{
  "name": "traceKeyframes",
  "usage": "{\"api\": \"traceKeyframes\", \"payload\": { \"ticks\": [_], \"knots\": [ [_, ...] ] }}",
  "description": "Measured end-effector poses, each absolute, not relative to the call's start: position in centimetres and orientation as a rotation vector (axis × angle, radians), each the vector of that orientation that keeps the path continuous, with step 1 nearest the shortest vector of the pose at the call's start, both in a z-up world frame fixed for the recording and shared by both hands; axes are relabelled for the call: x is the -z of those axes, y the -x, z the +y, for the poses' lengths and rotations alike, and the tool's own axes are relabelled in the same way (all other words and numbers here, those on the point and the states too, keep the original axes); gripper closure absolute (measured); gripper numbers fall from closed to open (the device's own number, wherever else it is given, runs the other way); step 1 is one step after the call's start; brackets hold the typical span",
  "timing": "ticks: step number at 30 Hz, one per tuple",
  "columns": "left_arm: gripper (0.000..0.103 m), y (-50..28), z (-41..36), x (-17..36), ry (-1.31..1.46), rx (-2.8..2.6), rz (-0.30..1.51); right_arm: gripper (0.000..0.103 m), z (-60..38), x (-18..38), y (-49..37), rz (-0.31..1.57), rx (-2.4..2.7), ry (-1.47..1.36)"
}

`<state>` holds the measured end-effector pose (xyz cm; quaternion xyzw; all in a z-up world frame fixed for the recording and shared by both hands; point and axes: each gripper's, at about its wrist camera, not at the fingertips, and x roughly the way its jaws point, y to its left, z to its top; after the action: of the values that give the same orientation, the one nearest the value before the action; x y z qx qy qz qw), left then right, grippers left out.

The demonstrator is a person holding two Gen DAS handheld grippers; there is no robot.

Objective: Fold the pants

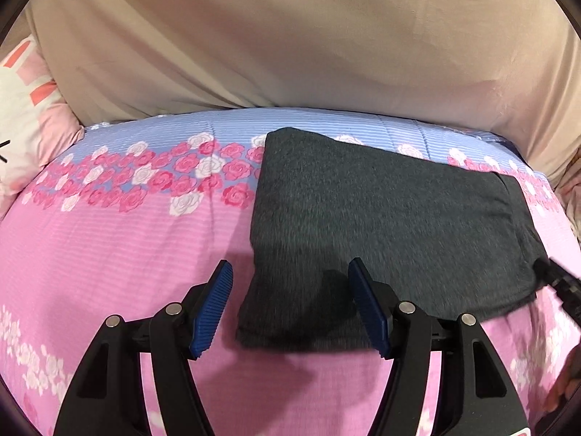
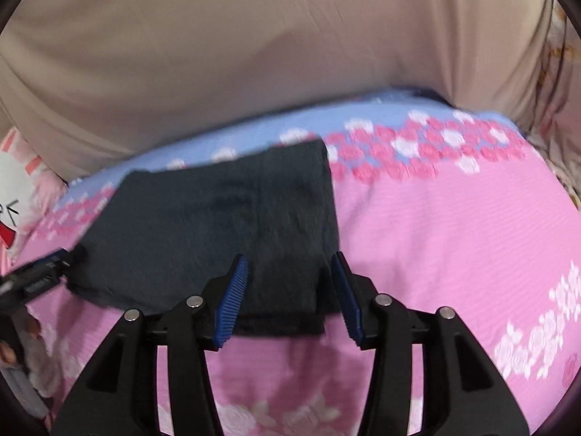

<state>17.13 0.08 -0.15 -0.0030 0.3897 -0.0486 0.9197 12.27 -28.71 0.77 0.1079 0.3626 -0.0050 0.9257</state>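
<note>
Dark grey pants [image 1: 381, 225] lie folded into a flat rectangle on the pink floral bedspread [image 1: 109, 247]. My left gripper [image 1: 290, 272] is open and empty, hovering over the near left corner of the pants. My right gripper [image 2: 290, 265] is open and empty over the near right corner of the pants [image 2: 225, 225]. The other gripper's tip shows at the right edge in the left wrist view [image 1: 555, 279] and at the left edge in the right wrist view [image 2: 43, 276].
A beige cloth-covered headboard or cushion [image 1: 290, 36] rises behind the bed. A white and pink pillow [image 1: 21, 116] lies at the far left. The bedspread [image 2: 454, 225] stretches bare to the right of the pants.
</note>
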Motion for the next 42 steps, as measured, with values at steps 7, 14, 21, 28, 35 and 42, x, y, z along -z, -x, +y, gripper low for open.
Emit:
{"api": "traceKeyframes", "payload": {
  "ticks": [7,14,21,28,35,42],
  "knots": [
    [0.039,-12.8,0.0,1.0,-0.013,0.096,0.802,0.032,-27.1,-0.8,-7.6,0.712,0.003,-0.191],
    [0.033,-8.6,0.1,1.7,-0.005,0.094,0.803,0.018,-24.6,0.3,-3.4,0.751,-0.030,-0.145],
    [0.016,-4.1,0.4,2.2,0.061,0.094,0.797,0.005,-24.0,0.6,-0.3,0.761,0.001,-0.187],
    [0.016,-2.4,-0.6,2.3,0.029,0.090,0.782,0.005,-24.0,1.1,-0.2,0.789,0.087,-0.174],
    [0.016,-2.8,-0.6,2.6,0.015,0.071,0.803,0.005,-23.3,1.1,-0.3,0.793,0.126,-0.120],
    [0.016,-2.9,-0.7,2.7,0.012,0.071,0.810,0.005,-23.6,1.2,-0.3,0.796,0.132,-0.130]
  ]
}}
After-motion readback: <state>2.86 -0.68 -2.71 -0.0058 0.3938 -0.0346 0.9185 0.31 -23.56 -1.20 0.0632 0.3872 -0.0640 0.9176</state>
